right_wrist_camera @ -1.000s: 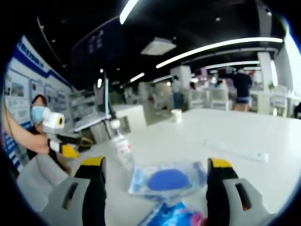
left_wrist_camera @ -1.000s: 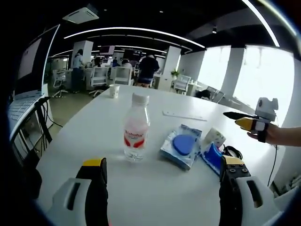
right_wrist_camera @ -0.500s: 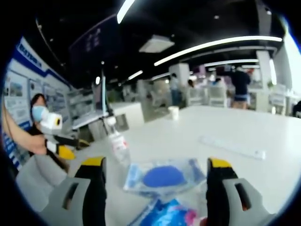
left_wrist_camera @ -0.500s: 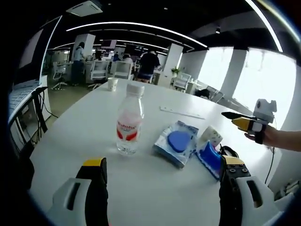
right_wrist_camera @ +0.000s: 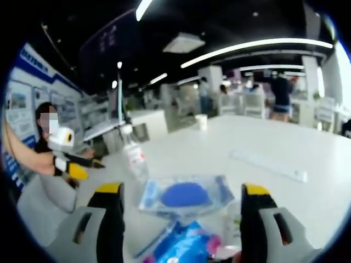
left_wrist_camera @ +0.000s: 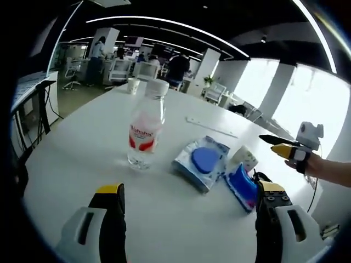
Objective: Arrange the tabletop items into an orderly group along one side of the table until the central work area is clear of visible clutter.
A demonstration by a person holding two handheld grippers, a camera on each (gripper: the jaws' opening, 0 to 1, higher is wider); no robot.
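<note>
The water bottle stands upright left of centre in my left gripper view, on the white counter. Just to its right lies a clear packet with a blue disc inside, and right of that a blue pouch lies against a small white cup or box; I cannot tell which. These sit in a loose cluster mid-counter, so I judge the grouping along one side not yet done.

My left claw is spread wide and empty at the bottom of the frame, short of the bottle. My right claw, also apart and empty, frames the packet with the pouch nearest.

Further off, a long white strip lies flat toward the upper centre, and a paper cup stands at the far edge. The packet and pouch lie close together, which may crowd a clean pick.
</note>
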